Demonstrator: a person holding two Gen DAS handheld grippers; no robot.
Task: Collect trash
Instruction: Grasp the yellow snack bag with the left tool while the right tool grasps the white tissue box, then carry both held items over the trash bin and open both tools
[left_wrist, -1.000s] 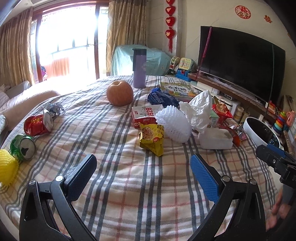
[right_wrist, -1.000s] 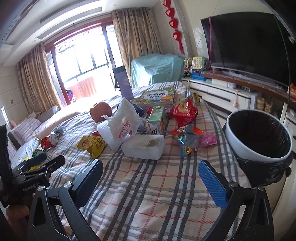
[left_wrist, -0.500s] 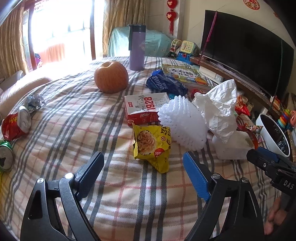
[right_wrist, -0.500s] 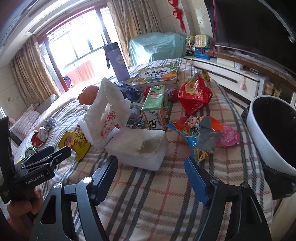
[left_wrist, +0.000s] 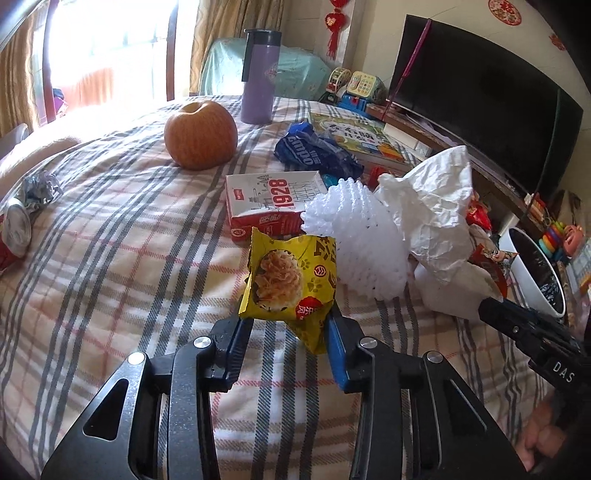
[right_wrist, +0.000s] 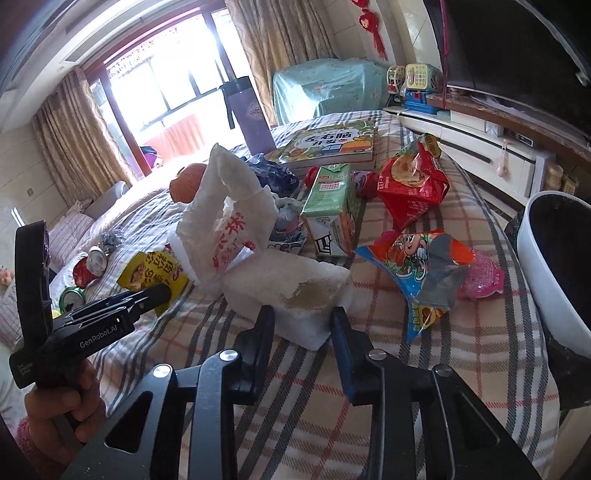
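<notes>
Two tools are closing: left tool (left_wrist: 290, 328) is pinching the yellow wrapper (left_wrist: 291, 280), right tool (right_wrist: 303, 321) is squeezing the foam box (right_wrist: 291, 286).

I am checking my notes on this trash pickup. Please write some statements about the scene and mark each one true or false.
1. The left gripper has the yellow snack packet between its jaws, which are closing. True.
2. The white foam box sits between the right gripper's jaws. True.
3. The purple bottle lies on its side. False: it stands upright.
4. The white bin stands left of the foam box. False: it stands to the right.
</notes>
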